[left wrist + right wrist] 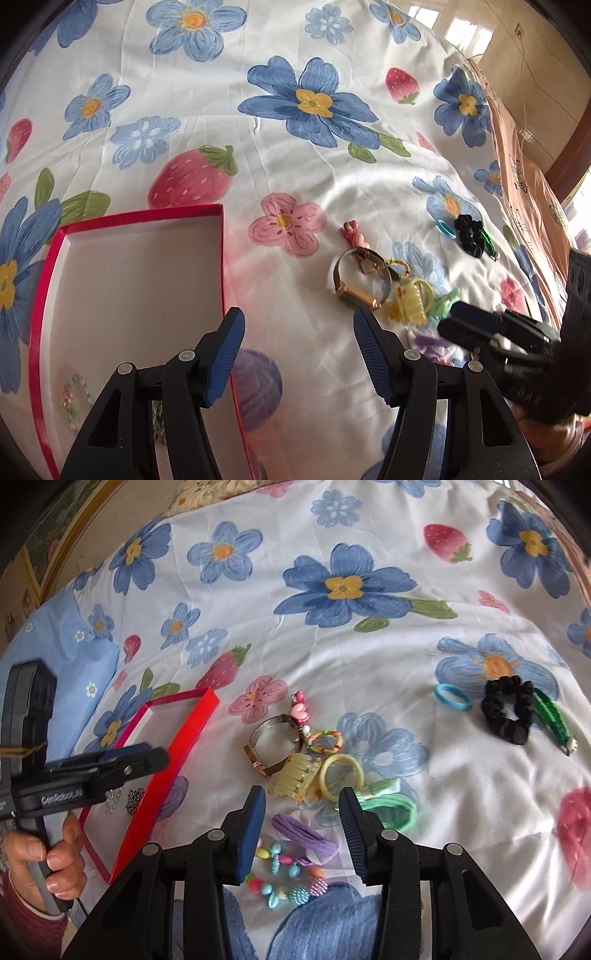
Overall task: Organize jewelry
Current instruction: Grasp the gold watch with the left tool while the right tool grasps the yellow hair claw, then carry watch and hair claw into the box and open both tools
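A: Where do things stand?

B: The right gripper [301,834] hangs over the heap of trinkets on the flowered satin bedspread [295,535], jaws partly apart with nothing between them. Just below its tips lie a purple fabric hair tie [306,836] and a bracelet of chunky pastel plastic beads [284,873].

A: And the other one?

B: The left gripper [299,354] is about half open and empty too, its left finger over the edge of the shallow red cardboard box with a white floor [129,266]. A thin beaded chain [75,400] already lies in the box's near corner.

A: So what would make the next pick go well?

B: I'd take the purple tie, since it sits squarely between the right jaws. It is soft and flat, so the tips should go right down to the cloth and close across its bunched middle without pinching the slippery bedspread.

A: What else is close?

B: Just ahead of the right fingers sit a translucent yellow plastic claw clip [295,777], a pale yellow ring-shaped band [341,777] and mint green elastic bands [391,808]. Beyond them is a bronze metal wristwatch [267,747], hard and springy. Off to the right, well apart, lies a black ruffled scrunchie [509,710].
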`<state>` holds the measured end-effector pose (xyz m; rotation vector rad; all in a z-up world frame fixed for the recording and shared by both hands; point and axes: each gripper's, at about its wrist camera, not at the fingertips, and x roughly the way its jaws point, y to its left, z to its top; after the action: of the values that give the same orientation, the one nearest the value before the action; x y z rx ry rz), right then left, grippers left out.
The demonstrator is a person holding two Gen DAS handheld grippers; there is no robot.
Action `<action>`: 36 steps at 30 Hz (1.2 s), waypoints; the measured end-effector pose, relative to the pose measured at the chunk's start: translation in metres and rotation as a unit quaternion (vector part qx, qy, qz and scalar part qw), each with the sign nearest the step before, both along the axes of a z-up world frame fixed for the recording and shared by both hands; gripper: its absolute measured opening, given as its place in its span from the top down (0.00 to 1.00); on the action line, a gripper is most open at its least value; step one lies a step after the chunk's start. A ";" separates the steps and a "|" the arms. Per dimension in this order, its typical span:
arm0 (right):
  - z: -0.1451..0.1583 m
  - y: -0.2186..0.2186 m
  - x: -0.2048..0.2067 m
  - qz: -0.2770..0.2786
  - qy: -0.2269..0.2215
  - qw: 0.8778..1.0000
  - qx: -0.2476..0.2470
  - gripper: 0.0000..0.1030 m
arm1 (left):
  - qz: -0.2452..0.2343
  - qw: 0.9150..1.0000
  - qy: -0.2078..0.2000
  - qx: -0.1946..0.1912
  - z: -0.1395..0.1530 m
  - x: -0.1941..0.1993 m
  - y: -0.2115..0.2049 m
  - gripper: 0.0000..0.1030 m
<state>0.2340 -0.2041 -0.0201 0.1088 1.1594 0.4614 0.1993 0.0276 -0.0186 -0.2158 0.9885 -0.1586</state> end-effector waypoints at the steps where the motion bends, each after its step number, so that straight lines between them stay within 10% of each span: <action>1: -0.003 0.004 0.001 0.004 0.002 1.000 -0.002 0.61 | 0.001 1.000 0.001 0.000 -0.002 0.005 -0.001 0.41; 19: -0.011 -0.017 0.011 -0.021 -0.005 1.000 0.014 0.71 | -0.048 0.998 0.043 0.004 -0.054 0.085 -0.044 0.43; 27: 0.001 -0.038 0.012 -0.046 -0.013 0.998 0.033 0.71 | -0.073 0.996 0.055 0.021 -0.063 0.099 -0.065 0.94; 36: 0.008 -0.027 0.003 -0.030 -0.013 0.998 0.049 0.71 | -0.073 0.997 0.024 0.025 -0.042 0.064 -0.056 0.97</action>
<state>0.2374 -0.2306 -0.0120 0.2217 1.1043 0.4650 0.2634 -0.0289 -0.0604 -0.1010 1.0548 -0.2629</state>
